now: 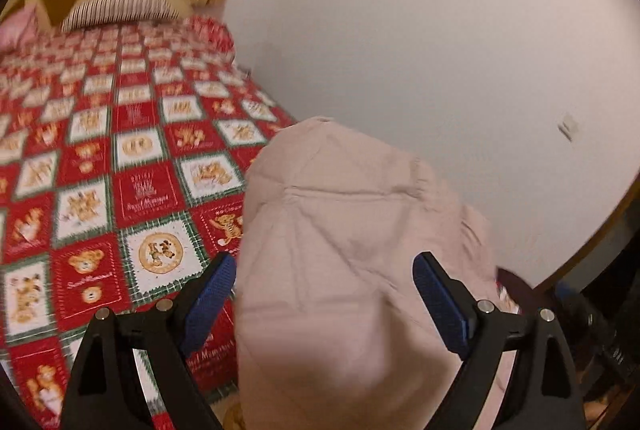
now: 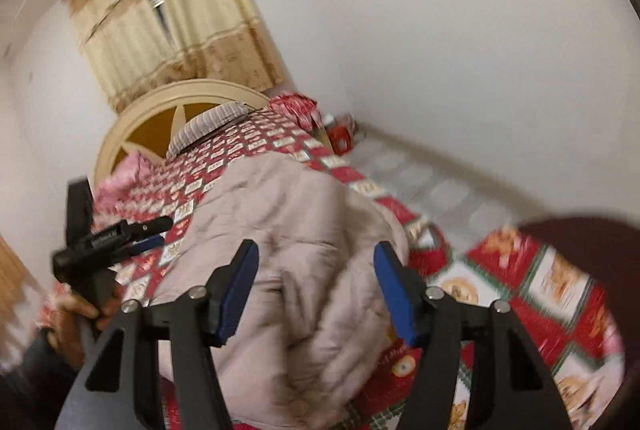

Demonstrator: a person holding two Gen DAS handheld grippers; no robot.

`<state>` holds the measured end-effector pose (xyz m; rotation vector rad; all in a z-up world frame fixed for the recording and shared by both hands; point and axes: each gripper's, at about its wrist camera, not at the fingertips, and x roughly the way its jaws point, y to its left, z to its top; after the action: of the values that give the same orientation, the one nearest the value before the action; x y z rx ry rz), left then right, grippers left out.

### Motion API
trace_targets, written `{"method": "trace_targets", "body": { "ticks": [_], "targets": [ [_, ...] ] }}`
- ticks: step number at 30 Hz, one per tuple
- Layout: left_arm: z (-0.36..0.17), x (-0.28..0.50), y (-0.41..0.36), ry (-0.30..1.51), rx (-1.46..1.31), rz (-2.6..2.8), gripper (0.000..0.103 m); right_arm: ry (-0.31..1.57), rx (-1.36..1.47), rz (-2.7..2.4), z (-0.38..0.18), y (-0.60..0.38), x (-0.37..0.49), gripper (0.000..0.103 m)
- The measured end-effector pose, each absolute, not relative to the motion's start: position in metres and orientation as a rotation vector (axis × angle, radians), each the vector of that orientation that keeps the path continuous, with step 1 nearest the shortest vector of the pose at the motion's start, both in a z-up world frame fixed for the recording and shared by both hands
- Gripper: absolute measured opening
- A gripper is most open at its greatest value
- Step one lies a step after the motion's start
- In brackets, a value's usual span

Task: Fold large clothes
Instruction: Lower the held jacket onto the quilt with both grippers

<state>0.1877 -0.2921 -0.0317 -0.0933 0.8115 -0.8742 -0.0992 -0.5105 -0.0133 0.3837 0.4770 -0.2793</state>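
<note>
Open jaws, pink garment point(image 1: 344, 250), patchwork bedspread point(image 1: 120, 150)

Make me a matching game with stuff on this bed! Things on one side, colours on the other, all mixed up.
Things:
1. padded jacket
2. gripper pads
3. bedspread
4. pillow

Colours:
A. red and white squares with teddy bears
B. pale pink
C. thin dark and white stripes
D. blue

Pairs: 1-B, 2-D, 3-A, 4-C

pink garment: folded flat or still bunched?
Bunched. The garment sits in a rumpled, creased heap on the quilt, with no flat layers or straight fold edges.
</note>
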Motion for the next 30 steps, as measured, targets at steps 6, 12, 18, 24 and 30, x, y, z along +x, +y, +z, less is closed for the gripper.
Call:
{"method": "trace_targets", "body": {
  "ticks": [6, 12, 18, 24, 30],
  "targets": [
    [-0.039, 0.129, -0.313, 0.742, 0.077, -0.807, 0.091, 0.535, 0.261, -0.361, -0.021, -0.486, -0.048, 0.063],
    [-0.066, 0.126, -0.330, 0.767, 0.124, -0.758, 0.094, 0.661, 0.371, -0.387, -0.066, -0.503, -0.006, 0.062],
    [-0.078, 0.127, -0.354, 0.723, 0.241, -0.718, 0.100, 0.669, 0.447, -0.396, -0.099, -0.526, -0.009, 0.077],
    [-0.089, 0.137, -0.364, 0.741, 0.272, -0.702, 0.102, 0.709, 0.533, -0.379, -0.112, -0.547, -0.006, 0.082],
    [-0.094, 0.140, -0.365, 0.783, 0.299, -0.703, 0.102, 0.741, 0.417, -0.466, -0.105, -0.529, -0.004, 0.084]
  ]
}}
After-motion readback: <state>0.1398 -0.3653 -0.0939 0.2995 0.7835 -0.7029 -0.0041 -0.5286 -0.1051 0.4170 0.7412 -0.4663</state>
